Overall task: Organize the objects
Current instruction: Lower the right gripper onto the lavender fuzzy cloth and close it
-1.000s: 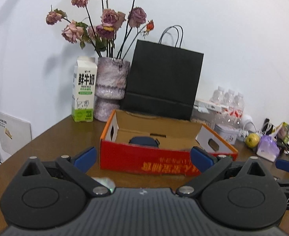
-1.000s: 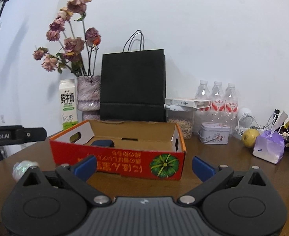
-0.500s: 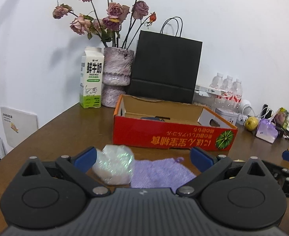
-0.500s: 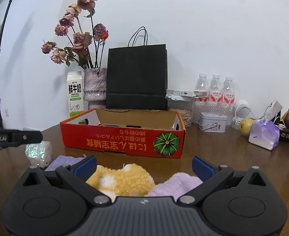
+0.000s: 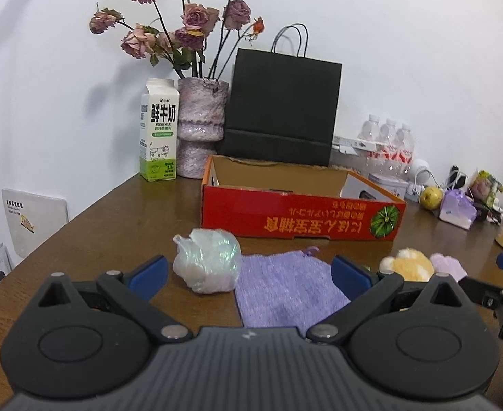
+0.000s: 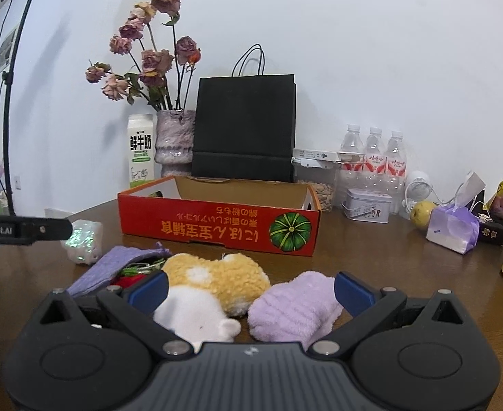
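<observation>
An open red cardboard box point(image 5: 299, 221) point(image 6: 217, 227) stands mid-table. In front of it lie a shiny plastic-wrapped bundle point(image 5: 207, 261) point(image 6: 82, 239), a flat purple knitted pouch point(image 5: 285, 287) point(image 6: 114, 263), a yellow-and-white plush toy point(image 6: 213, 281) point(image 5: 405, 263) and a fluffy lilac piece point(image 6: 294, 308) point(image 5: 447, 264). My left gripper point(image 5: 249, 272) is open, the bundle and pouch lying between and ahead of its fingers. My right gripper point(image 6: 249, 289) is open too, with the plush toy and lilac piece between its fingers.
Behind the box stand a milk carton point(image 5: 159, 130), a vase of dried roses point(image 5: 200, 126) and a black paper bag point(image 5: 282, 109). Water bottles point(image 6: 375, 157), a tin point(image 6: 368, 205), a yellow-green fruit point(image 6: 421, 214) and a purple pouch point(image 6: 453, 227) crowd the right.
Both grippers have drawn back from the box and tilted down. The bundle, purple pouch, plush toy and lilac piece have come into view in front of them.
</observation>
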`<state>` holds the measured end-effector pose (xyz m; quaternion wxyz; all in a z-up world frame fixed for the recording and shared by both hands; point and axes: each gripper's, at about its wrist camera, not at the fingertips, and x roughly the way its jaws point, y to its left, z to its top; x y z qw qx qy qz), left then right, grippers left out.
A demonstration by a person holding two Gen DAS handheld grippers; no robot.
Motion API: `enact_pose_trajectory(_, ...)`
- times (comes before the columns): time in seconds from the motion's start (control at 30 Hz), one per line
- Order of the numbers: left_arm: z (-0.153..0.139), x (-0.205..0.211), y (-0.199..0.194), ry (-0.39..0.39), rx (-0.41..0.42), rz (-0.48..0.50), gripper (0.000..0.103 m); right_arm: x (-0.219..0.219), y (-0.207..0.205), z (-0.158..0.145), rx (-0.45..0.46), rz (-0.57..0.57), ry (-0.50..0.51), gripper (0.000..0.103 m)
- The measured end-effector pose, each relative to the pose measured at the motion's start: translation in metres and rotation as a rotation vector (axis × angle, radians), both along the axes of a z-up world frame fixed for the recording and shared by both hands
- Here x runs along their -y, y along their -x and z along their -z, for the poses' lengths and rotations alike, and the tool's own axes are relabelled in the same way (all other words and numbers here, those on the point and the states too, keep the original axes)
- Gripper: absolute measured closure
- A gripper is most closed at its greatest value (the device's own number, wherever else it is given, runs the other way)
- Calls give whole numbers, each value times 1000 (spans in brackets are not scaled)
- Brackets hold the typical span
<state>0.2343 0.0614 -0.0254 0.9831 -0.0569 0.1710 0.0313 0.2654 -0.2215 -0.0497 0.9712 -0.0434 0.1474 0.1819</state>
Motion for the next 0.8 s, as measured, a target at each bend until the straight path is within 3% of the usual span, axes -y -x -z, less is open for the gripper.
enact_pose_trajectory(0.37,2,-4,10,14,11,6,0,17,1,1,-29,94,-13,0)
enact_pose_trajectory(0.53,1,-6,12,28,13,10,0,28,-13,5,-89,132,12,0)
enact_pose_trajectory(0.8,2,-11,14,46,13,-14,0,17,-55,15,-206,91,113,3)
